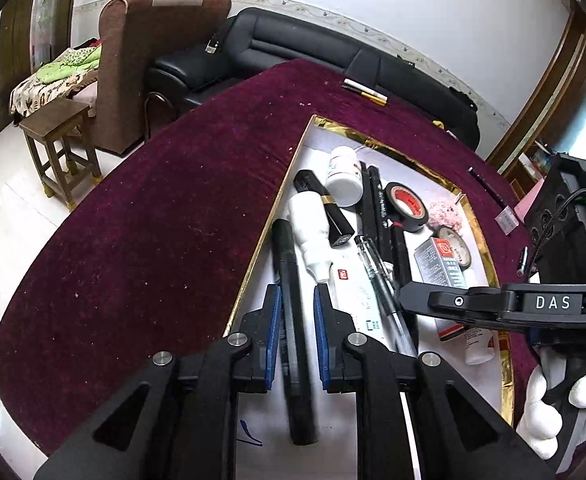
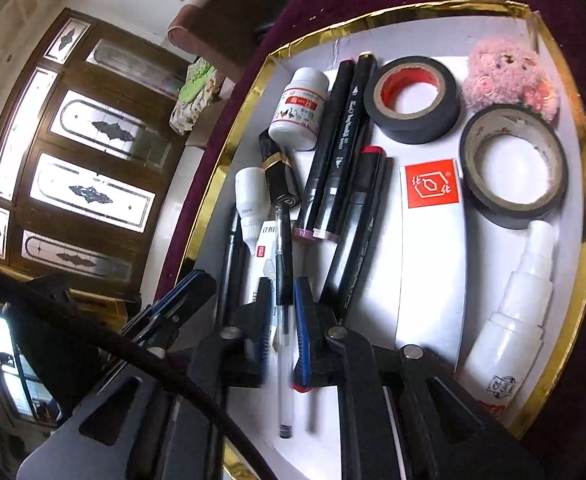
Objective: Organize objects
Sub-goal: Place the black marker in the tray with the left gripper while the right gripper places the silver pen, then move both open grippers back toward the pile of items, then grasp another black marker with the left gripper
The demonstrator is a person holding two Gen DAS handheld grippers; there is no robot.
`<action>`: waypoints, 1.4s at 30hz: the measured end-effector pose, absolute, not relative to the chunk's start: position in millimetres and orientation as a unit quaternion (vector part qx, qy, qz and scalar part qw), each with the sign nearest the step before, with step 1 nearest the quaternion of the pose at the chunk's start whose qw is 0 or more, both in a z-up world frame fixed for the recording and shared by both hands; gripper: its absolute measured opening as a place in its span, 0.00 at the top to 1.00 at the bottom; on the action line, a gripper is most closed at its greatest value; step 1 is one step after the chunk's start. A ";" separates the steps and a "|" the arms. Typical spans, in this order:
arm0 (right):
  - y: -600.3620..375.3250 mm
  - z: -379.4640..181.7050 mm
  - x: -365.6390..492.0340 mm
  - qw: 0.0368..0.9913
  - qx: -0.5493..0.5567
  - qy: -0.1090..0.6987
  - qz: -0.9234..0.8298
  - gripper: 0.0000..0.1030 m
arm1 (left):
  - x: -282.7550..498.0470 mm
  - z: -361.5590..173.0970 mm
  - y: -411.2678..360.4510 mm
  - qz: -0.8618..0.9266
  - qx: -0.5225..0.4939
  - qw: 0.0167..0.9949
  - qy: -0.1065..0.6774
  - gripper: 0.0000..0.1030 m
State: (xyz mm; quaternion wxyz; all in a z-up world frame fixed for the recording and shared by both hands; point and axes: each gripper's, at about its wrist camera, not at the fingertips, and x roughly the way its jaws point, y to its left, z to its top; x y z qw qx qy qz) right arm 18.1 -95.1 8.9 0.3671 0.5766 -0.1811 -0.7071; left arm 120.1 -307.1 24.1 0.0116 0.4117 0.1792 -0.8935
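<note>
A white tray with a gold rim [image 1: 373, 140] [image 2: 229, 140] lies on a purple tablecloth and holds several items. My left gripper [image 1: 297, 308] straddles a black marker [image 1: 291, 272] lying along the tray's left side. The marker looks smeared, and a sliver of white shows beside the right pad [image 1: 320, 320], so the pads do not press. My right gripper [image 2: 285, 308] straddles a clear pen with a black cap [image 2: 284, 276] resting on the tray floor, with small gaps either side. The left gripper [image 2: 189, 286] shows at the tray's left edge.
In the tray lie a pill bottle [image 2: 301, 112], two tape rolls [image 2: 413, 100] [image 2: 513, 164], a pink plush [image 2: 505, 76], a spray bottle [image 2: 513, 320], a red-logo box [image 2: 433, 208] and markers [image 2: 333, 152]. Loose pens [image 1: 365, 92] lie on the cloth. A stool [image 1: 61, 148] stands off the table.
</note>
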 end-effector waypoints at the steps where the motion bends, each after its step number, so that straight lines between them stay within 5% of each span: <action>1: -93.8 10.5 18.6 0.367 0.575 -0.181 -0.708 0.81 | 121.6 25.9 -307.2 -0.895 0.408 0.008 0.182 0.86; 8: -71.2 35.9 31.1 0.380 0.533 -0.183 -0.734 0.80 | 145.6 54.1 -309.5 -0.912 0.357 0.003 0.202 0.77; 14: -26.3 54.6 49.3 0.375 0.482 -0.227 -0.759 0.68 | 158.8 74.7 -294.0 -0.922 0.336 -0.005 0.193 0.70; 17: -16.5 64.9 59.0 0.370 0.456 -0.232 -0.776 0.65 | 163.6 77.8 -278.5 -0.926 0.331 -0.009 0.182 0.56; 22: 21.7 73.9 72.1 0.348 0.428 -0.238 -0.799 0.65 | 161.2 82.4 -253.4 -0.922 0.341 -0.034 0.177 0.56; 26: 59.8 85.0 84.7 0.322 0.393 -0.247 -0.825 0.53 | 163.3 95.6 -225.9 -0.928 0.336 -0.054 0.154 0.56; 42: 157.4 87.8 94.2 0.256 0.332 -0.282 -0.863 0.45 | 146.0 86.4 -137.9 -0.911 0.381 -0.122 0.104 0.50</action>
